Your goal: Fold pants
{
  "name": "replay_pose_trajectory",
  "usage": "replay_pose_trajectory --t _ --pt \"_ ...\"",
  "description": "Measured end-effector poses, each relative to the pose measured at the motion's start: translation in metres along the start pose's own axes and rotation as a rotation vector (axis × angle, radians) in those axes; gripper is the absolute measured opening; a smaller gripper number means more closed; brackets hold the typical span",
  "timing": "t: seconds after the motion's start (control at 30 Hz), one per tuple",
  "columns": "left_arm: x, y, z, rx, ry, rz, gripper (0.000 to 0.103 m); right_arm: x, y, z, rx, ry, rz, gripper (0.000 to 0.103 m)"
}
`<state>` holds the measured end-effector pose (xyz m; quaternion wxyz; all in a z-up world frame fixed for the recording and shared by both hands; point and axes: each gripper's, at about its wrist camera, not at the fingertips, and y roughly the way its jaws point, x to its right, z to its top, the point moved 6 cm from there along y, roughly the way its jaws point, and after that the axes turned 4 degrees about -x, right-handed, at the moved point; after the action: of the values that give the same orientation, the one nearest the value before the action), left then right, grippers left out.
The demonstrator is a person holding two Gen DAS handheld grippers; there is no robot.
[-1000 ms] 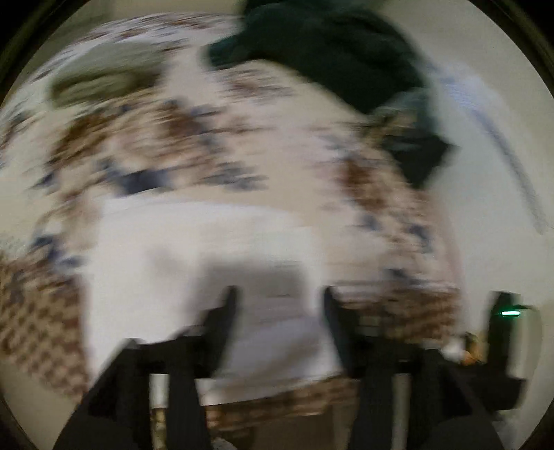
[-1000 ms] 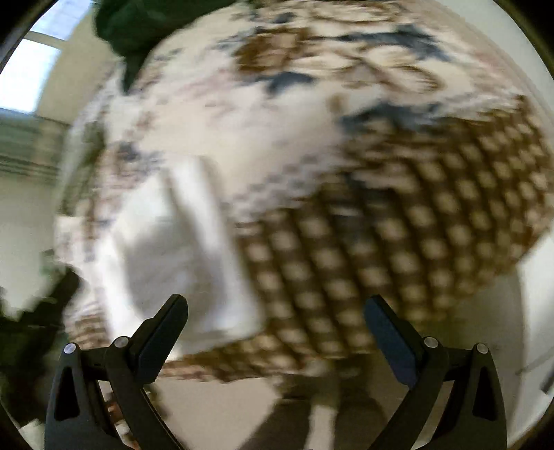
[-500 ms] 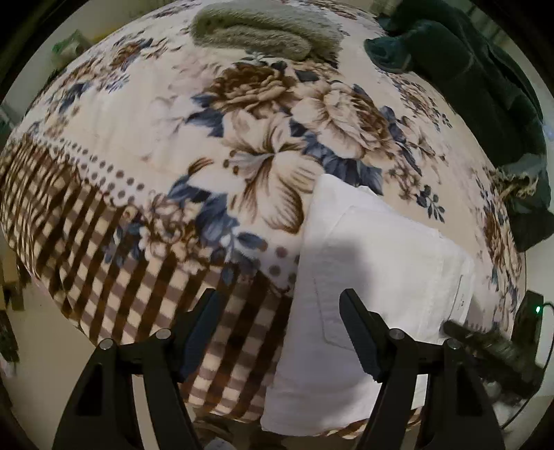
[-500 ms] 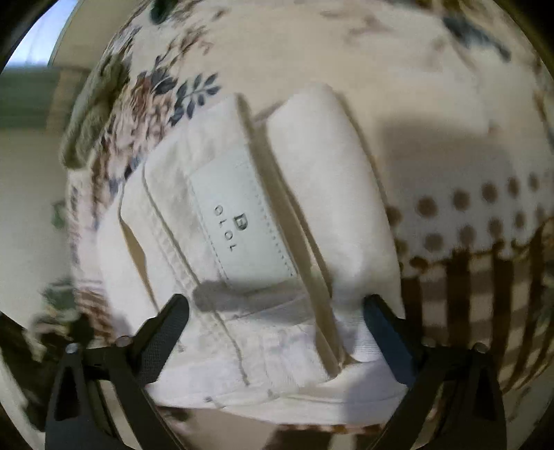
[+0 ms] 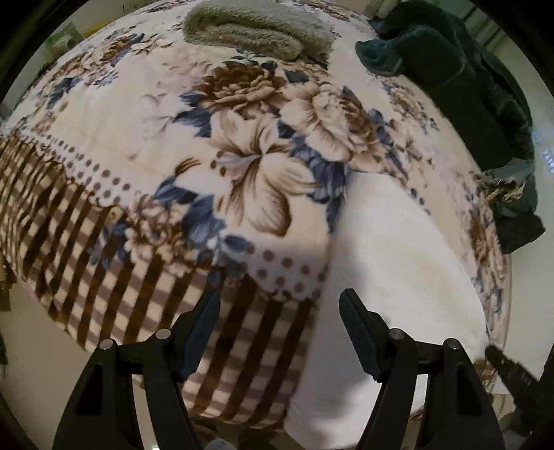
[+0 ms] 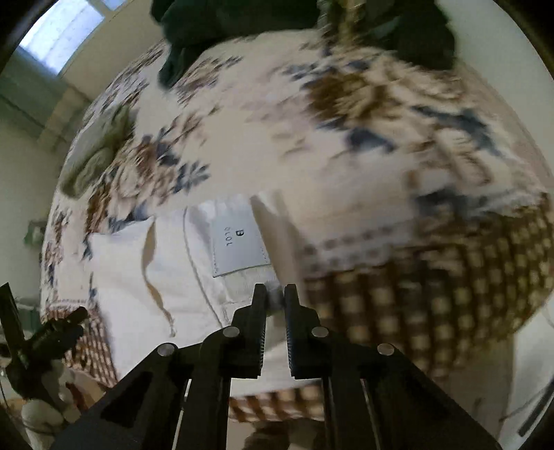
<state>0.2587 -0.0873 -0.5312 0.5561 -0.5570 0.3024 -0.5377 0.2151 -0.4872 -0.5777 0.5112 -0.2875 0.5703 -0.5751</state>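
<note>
Closest in, the right gripper (image 6: 275,294) has its 2 black fingers drawn nearly together, pinching the near edge of the white pants (image 6: 155,277) right at the waistband. A sliver of white cloth shows between the tips, so it looks clamped on the fabric. Just beyond the tips sits a pale rectangular label (image 6: 239,242) sewn to the waistband, printed with a dark letter B and a line of smaller letters under it.

The left gripper (image 5: 278,304) has its fingers spread wide apart, holding nothing. It hangs over the front of the bed, its left finger above the brown checked border of the blanket (image 5: 138,277) and its right finger above the white pants (image 5: 398,259).

The pants lie folded into a thick pad at the near edge of the bed, on top of the blanket, towards the bed's right-hand corner as the left camera sees it. The right gripper's dark tip (image 5: 509,367) pokes in at the lower right of that view, at the corner of the pants.

Past the pants the blanket turns from checks to a row of dots, then big brown and blue flowers on cream. At the far side lies a rolled grey-green towel (image 5: 256,27), and to the right of it a heap of dark green clothing (image 5: 460,76) runs along the bed's edge. In the right camera's view a bright window (image 6: 62,31) shows high on the wall beyond the bed.
</note>
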Motion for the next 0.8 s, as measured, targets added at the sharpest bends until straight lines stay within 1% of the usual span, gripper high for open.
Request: replay_pose_trajectory --t 0.07,0.1,0.13,0.2,0.23,0.27,0.3,0.33,0.37,0.4,0.43,0.47,0.5,0.53,0.57,0.6,0.63,0.67,0.7,0.73,0.8 --pt "0.001 0.003 0.005 -0.005 -0.011 -0.021 0.069 0.013 -0.002 -0.003 -0.038 0.025 0.021 0.010" --pt "0.002 0.005 0.006 -0.009 -0.014 -0.027 0.069 0.011 0.003 -0.005 -0.061 0.005 0.040 0.011" --pt "0.003 0.007 0.007 -0.013 -0.015 -0.034 0.069 0.003 0.014 -0.006 -0.113 -0.025 0.102 0.012" --pt "0.006 0.010 0.008 -0.022 -0.016 -0.043 0.069 -0.001 0.033 -0.013 -0.211 -0.011 0.208 0.021" --pt "0.008 0.011 0.007 -0.026 -0.012 -0.045 0.069 -0.003 0.042 -0.012 -0.245 0.021 0.263 0.021" --pt "0.010 0.012 0.007 -0.032 -0.003 -0.045 0.069 -0.001 0.046 -0.010 -0.245 0.038 0.279 0.025" --pt "0.011 0.012 0.006 -0.033 0.003 -0.041 0.069 0.000 0.050 -0.006 -0.237 0.059 0.286 0.042" --pt "0.012 0.012 0.005 -0.033 0.014 -0.038 0.069 -0.001 0.055 -0.002 -0.232 0.079 0.309 0.053" --pt "0.012 0.012 0.004 -0.034 0.022 -0.037 0.069 -0.002 0.064 0.002 -0.238 0.105 0.352 0.072" --pt "0.012 0.013 0.003 -0.037 0.030 -0.033 0.069 -0.004 0.074 0.005 -0.246 0.140 0.394 0.074" --pt "0.012 0.013 0.002 -0.042 0.034 -0.029 0.069 -0.007 0.082 0.008 -0.253 0.156 0.414 0.074" --pt "0.011 0.015 0.001 -0.047 0.035 -0.024 0.069 -0.010 0.097 0.010 -0.282 0.158 0.399 0.074" --pt "0.010 0.015 0.000 -0.050 0.034 -0.021 0.069 -0.012 0.108 0.009 -0.309 0.157 0.369 0.074" --pt "0.009 0.016 -0.002 -0.057 0.031 -0.019 0.069 -0.016 0.119 0.009 -0.310 0.167 0.339 0.071" --pt "0.008 0.017 -0.003 -0.062 0.028 -0.018 0.069 -0.015 0.123 0.009 -0.299 0.180 0.317 0.048" --pt "0.007 0.016 -0.004 -0.065 0.027 -0.018 0.069 -0.018 0.124 0.010 -0.290 0.173 0.322 0.026" --pt "0.006 0.015 -0.005 -0.065 0.027 -0.018 0.069 -0.022 0.124 0.010 -0.292 0.164 0.322 0.025" --pt "0.006 0.014 -0.006 -0.066 0.029 -0.018 0.069 -0.025 0.117 0.010 -0.264 0.149 0.307 0.019" --pt "0.006 0.013 -0.006 -0.067 0.033 -0.019 0.069 -0.025 0.106 0.010 -0.229 0.129 0.274 0.012" --pt "0.007 0.013 -0.007 -0.068 0.038 -0.021 0.069 -0.024 0.097 0.009 -0.204 0.120 0.252 0.011" --pt "0.012 0.014 -0.010 -0.074 0.043 -0.038 0.069 -0.016 0.065 0.012 -0.106 0.097 0.182 0.010"
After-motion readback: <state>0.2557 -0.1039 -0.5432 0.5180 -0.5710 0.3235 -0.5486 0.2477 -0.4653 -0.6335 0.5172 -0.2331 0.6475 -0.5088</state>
